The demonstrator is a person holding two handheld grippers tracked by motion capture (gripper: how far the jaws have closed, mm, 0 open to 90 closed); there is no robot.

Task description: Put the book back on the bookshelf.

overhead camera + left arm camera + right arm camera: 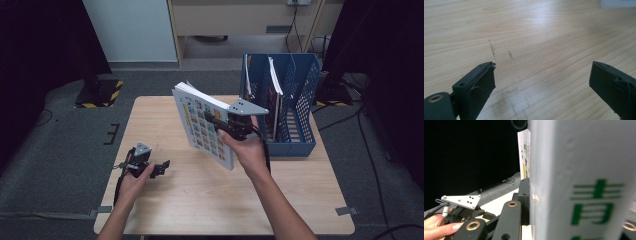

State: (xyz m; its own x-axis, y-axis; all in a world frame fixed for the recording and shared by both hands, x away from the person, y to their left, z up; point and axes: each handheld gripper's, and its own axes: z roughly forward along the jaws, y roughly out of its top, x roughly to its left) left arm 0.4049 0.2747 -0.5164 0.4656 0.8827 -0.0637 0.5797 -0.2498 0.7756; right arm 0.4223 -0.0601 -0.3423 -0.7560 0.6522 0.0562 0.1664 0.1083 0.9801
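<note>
My right gripper (218,121) is shut on a thick white book (200,125) with a cover of small coloured pictures. The book hangs tilted on edge above the middle of the wooden table (200,200), just left of a blue file rack (295,100). In the right gripper view the book's white spine with green characters (579,182) stands close up, and one black jaw presses on its left side. My left gripper (161,166) rests low at the table's left part, open. In the left gripper view (542,72) nothing but bare wood (536,30) lies between its jaws.
The blue rack stands at the table's right rear with a few books or folders (275,80) upright in its slots. Grey carpet surrounds the table. A light wooden cabinet (240,20) stands farther back.
</note>
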